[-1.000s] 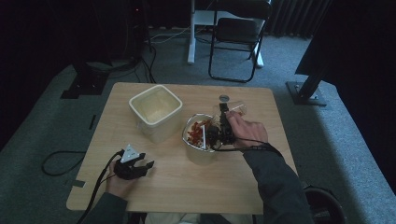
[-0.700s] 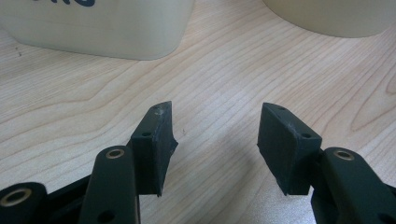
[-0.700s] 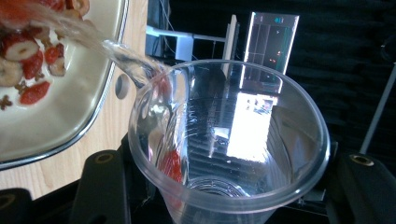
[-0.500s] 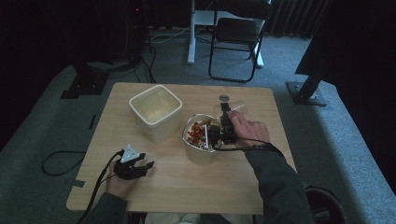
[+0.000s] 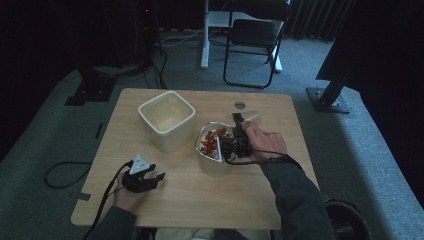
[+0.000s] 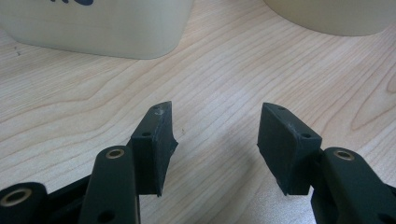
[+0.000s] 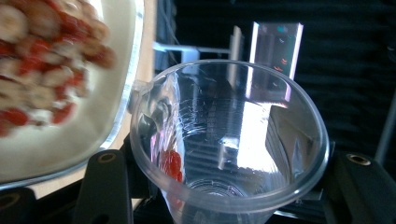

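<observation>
A clear plastic cup (image 7: 229, 140) lies on its side between the jaws of my right gripper (image 7: 229, 186), its mouth towards the camera and a red piece (image 7: 171, 164) inside. The jaws have just been closing tighter on it. In the high view my right gripper (image 5: 237, 121) is just right of a round bowl (image 5: 206, 159) of red and white pieces (image 5: 212, 140), with the cup (image 5: 248, 117) at its tip. My left gripper (image 5: 156, 178) rests on the table (image 5: 200, 210) near the front left, open and with nothing in it (image 6: 212, 135).
A square cream container (image 5: 166, 120) stands left of the bowl; its side (image 6: 93, 23) and the bowl's wall (image 6: 331, 14) rise ahead of my left gripper. A small grey disc (image 5: 240, 105) lies on the table's far side. A folding chair (image 5: 252, 45) stands beyond.
</observation>
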Motion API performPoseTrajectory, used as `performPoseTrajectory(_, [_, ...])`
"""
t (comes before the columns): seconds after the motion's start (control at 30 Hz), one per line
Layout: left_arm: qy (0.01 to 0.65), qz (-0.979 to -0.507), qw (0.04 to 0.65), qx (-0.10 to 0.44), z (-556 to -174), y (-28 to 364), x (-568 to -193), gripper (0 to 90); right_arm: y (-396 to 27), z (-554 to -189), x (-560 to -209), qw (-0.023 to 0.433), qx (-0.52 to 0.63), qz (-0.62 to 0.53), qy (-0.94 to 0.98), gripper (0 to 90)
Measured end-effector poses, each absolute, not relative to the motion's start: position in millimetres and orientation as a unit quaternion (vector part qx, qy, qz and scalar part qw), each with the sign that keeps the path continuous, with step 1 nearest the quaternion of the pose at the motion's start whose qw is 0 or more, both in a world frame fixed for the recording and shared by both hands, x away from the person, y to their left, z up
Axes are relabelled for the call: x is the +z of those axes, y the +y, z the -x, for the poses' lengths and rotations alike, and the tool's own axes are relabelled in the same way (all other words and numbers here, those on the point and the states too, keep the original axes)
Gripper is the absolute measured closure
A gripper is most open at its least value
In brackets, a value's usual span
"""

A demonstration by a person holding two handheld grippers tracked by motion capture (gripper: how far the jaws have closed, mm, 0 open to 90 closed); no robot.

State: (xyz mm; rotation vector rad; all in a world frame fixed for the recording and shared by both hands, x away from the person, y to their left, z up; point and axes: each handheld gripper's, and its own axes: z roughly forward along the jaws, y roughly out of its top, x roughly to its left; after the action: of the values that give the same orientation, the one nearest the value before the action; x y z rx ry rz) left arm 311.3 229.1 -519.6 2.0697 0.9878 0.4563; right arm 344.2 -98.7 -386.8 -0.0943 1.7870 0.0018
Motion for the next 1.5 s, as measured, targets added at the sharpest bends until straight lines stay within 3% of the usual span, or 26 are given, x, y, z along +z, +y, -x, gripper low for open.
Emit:
performPoseTrajectory(0.47, [0.389,-0.814,0.392,0.179,-311,229,-520,46.1,-93,-341,-398,0.638,-0.063,0.108,0.760,40.2])
performPoseTrajectory(1.5, [0.389,-0.814,0.391,0.179,-312,229,-520,46.1,-98,-341,-408,0.671,-0.086,0.125,0.726,38.9])
